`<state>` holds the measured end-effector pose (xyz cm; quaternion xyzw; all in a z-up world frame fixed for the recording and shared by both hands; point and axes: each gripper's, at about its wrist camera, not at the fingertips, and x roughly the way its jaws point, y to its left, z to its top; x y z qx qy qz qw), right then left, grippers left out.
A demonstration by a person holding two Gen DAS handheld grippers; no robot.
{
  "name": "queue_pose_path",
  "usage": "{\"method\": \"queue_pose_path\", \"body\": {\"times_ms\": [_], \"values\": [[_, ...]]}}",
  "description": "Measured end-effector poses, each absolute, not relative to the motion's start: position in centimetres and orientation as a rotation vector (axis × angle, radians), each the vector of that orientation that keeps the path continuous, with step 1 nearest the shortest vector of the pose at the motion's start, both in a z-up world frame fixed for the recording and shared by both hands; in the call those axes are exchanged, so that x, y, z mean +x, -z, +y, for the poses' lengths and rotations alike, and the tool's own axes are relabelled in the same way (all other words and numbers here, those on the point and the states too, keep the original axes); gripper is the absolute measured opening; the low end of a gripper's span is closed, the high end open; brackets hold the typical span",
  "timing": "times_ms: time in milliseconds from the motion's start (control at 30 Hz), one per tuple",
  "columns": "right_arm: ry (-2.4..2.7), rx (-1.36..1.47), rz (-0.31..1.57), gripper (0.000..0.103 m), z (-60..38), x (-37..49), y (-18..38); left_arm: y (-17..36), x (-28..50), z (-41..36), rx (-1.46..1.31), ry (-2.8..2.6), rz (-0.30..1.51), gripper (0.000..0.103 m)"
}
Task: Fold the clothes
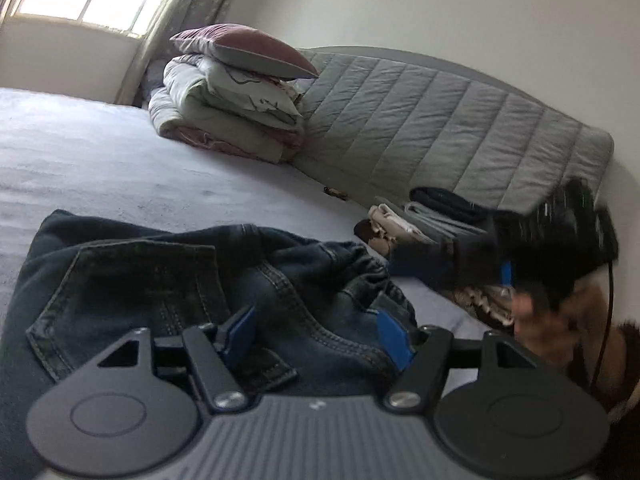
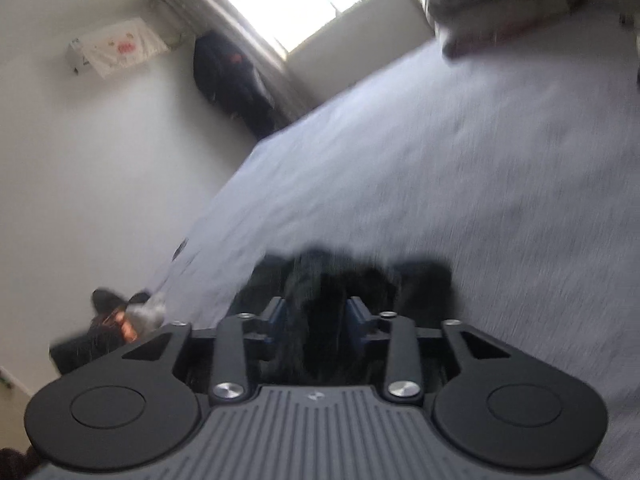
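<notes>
While lying rumpled across the lower half of the frame on the bed (image 1: 100, 152), the jeans (image 1: 168, 280) are handling heavy and limp; waistband offers best hold. Left tongs (image 1: 320, 330) are standing apart over denim; right tongs (image 2: 316, 316) are straddling dark cloth, grip unclear through blur.

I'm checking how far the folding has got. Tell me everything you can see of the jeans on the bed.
The dark blue denim jeans lie crumpled, not yet folded, on the pale grey bedsheet. A back pocket with lighter stitching faces up on the left; thick stitched seams and the bunched waistband run to the right. The left tongs stand open just above the cloth, blue pads either side of a seam.
</notes>
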<state>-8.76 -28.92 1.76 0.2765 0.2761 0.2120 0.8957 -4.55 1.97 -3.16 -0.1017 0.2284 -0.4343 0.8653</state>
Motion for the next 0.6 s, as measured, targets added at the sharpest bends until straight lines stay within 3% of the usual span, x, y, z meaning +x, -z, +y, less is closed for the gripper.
{"method": "queue_pose_path", "body": {"times_ms": [200,367,500,600], "values": [[-0.467,0.411,0.559,0.041,-24.2,-4.8,-4.1,4.5,-5.6,1.4,-0.186,0.91,0.454,0.068],[-0.539,0.204,0.691,0.039,-17.3,-0.7,-4.3,5.1,-6.8,0.6,-0.105,0.901,0.402,0.068],[-0.556,0.08,0.862,0.031,-12.3,1.5,-2.6,5.1,-7.1,0.6,-0.1,0.896,0.393,0.068],[-0.493,-0.017,0.922,0.018,-10.2,3.3,-0.4,5.1,-7.2,0.5,-0.098,0.891,0.396,0.068]]}}
